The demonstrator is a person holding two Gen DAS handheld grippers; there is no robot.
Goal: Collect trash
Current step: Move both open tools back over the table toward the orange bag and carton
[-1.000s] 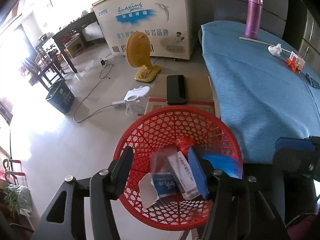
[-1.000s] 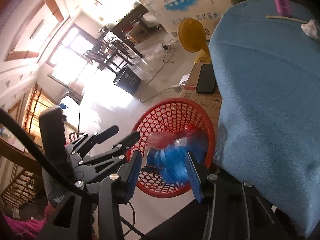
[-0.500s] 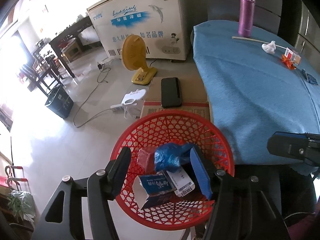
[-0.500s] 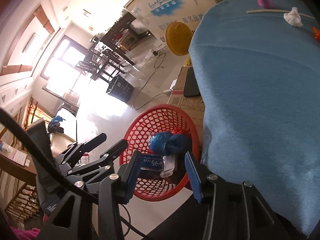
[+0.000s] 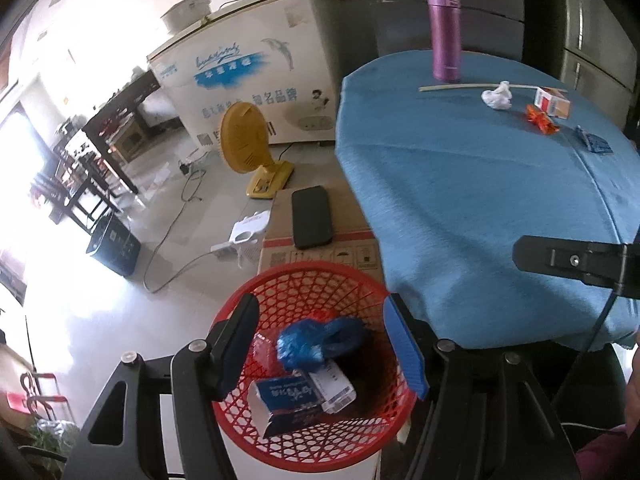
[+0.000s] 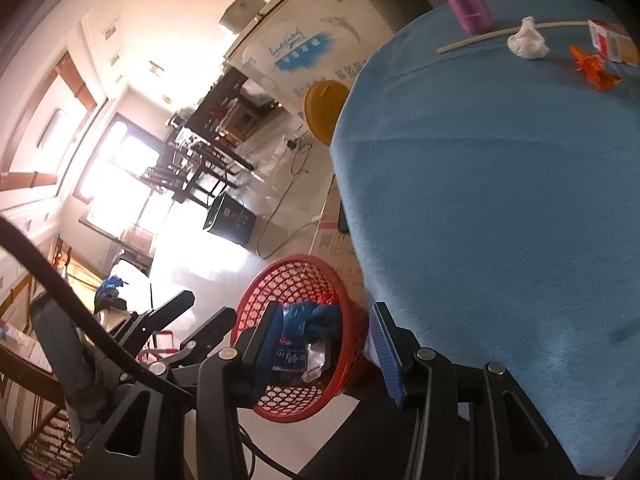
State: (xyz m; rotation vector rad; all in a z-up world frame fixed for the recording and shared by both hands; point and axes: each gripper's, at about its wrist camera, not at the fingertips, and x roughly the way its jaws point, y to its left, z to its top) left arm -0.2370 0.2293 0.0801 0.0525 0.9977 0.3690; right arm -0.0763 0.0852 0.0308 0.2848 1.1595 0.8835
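Both tongs — left gripper (image 5: pixel 322 350) and right gripper (image 6: pixel 326 340) — are gaping empty over the red basket (image 5: pixel 280 446) (blue bag (image 5: pixel 316 342) lying inside).

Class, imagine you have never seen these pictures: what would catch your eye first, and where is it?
The red mesh basket on the floor beside the table, holding a crumpled blue bag and small cartons, stands out first. Behind it spreads the blue tablecloth, with a purple flask upright at its far edge and bits of litter nearby.
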